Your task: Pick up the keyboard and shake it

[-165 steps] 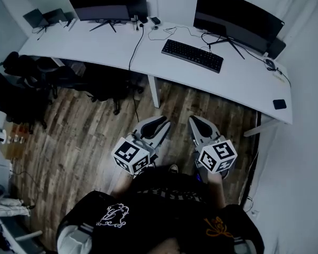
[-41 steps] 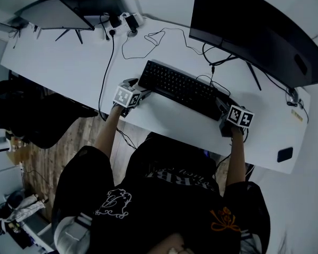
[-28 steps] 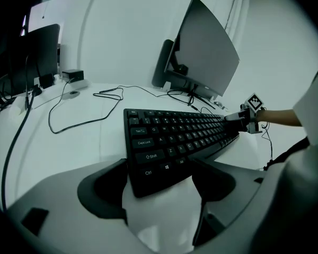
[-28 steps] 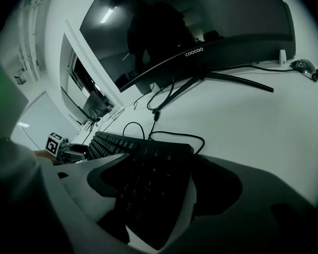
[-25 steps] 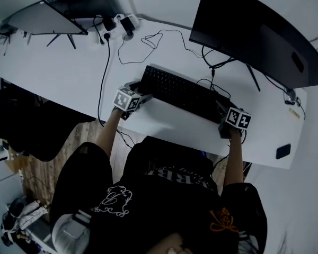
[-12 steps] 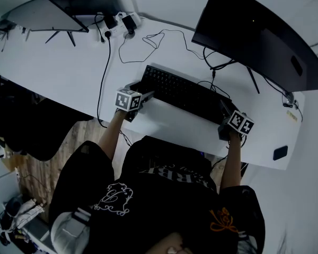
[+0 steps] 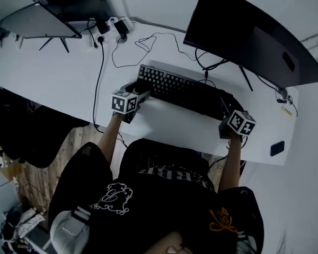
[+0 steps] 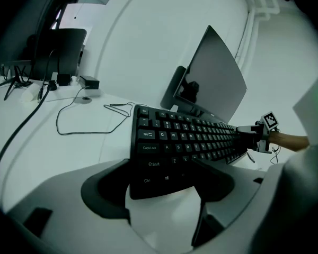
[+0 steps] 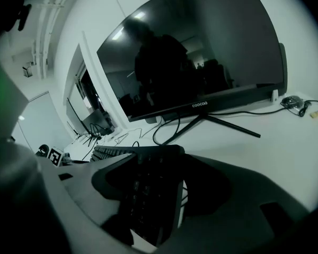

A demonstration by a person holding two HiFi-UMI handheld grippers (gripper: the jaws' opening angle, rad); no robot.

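Note:
The black keyboard [image 7: 185,91] lies slantwise over the white desk [image 7: 58,62], in front of the big monitor [image 7: 249,36]. My left gripper [image 7: 140,89] is shut on its left end; in the left gripper view the jaws clamp the corner by the Ctrl and Shift keys of the keyboard [image 8: 185,139]. My right gripper [image 7: 225,107] is at the other end, and its jaws are closing on it. In the right gripper view that end of the keyboard [image 9: 143,194] fills the space between the dark jaws. The keyboard looks tilted, its key side turned toward me.
A thin cable [image 7: 143,41] loops over the desk behind the keyboard, toward a power strip [image 7: 108,25]. A second monitor [image 7: 42,20] stands at the back left. A small black object [image 7: 276,148] lies near the desk's right edge. Wooden floor shows below left.
Both grippers stay at the keyboard's ends. The keyboard has shifted slightly up and left and now shows its keys more, tilted. The right jaws have narrowed on its end.

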